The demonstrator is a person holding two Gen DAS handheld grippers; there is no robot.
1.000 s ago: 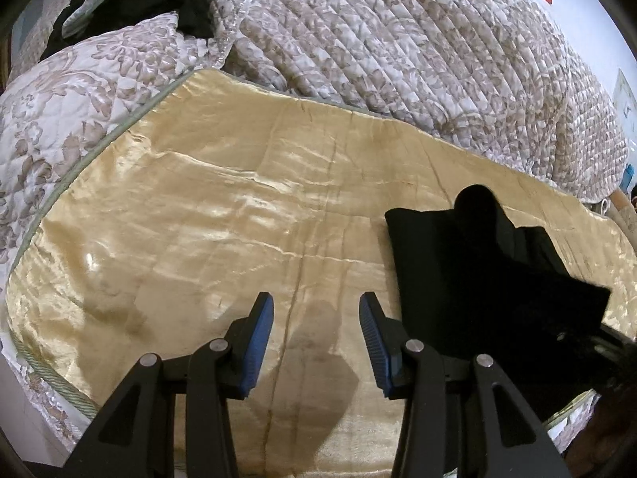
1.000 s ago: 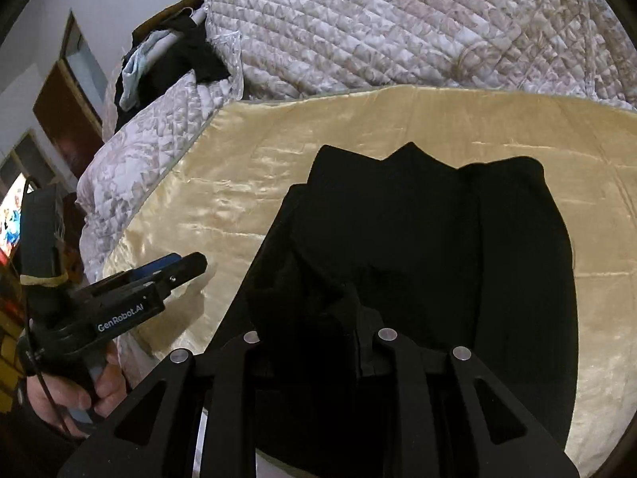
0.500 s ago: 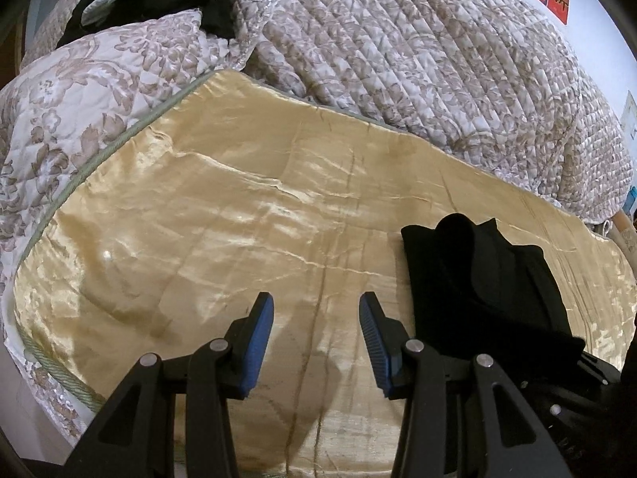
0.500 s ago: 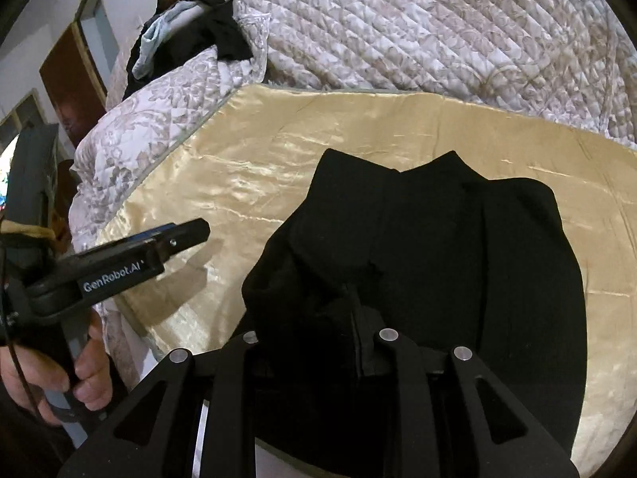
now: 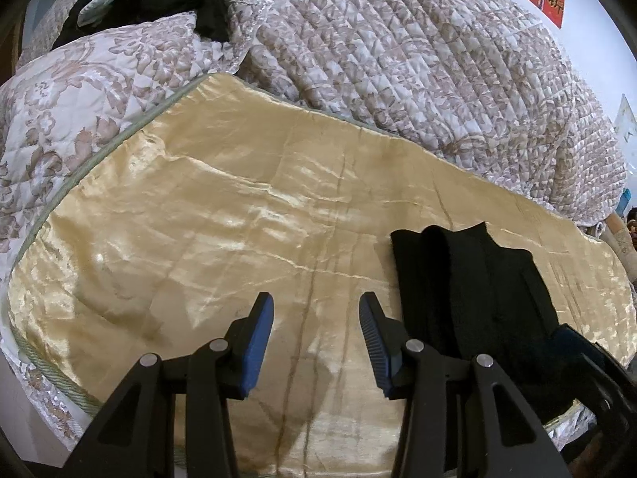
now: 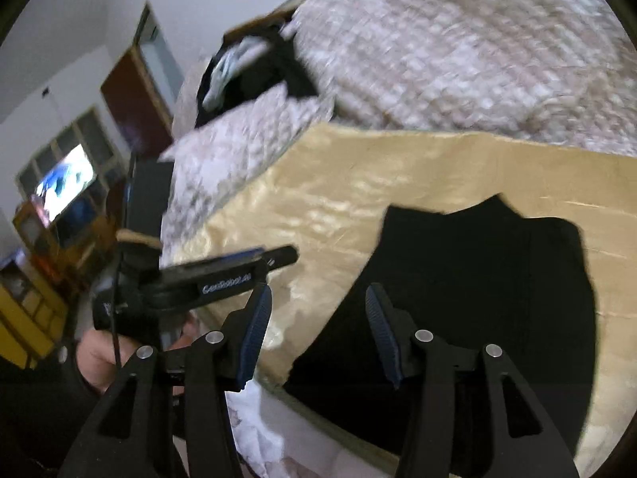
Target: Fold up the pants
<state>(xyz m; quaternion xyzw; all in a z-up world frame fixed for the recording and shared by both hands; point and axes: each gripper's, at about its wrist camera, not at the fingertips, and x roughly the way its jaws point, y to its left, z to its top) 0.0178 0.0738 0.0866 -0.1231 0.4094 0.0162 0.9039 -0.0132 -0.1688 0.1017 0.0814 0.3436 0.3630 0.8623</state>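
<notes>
my right gripper (image 6: 318, 334) has just been opening, letting go of the black pants (image 6: 477, 279).
they lie folded ahead of its spread, empty fingers; my left gripper (image 5: 316, 334), spread too, hovers beside them.

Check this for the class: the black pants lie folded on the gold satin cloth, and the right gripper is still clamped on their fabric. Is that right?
Not quite. The right gripper is no longer clamped: its jaws have just opened and stand apart, nothing between them, as the right wrist view shows. The black pants do lie folded on the gold satin cloth.
</notes>
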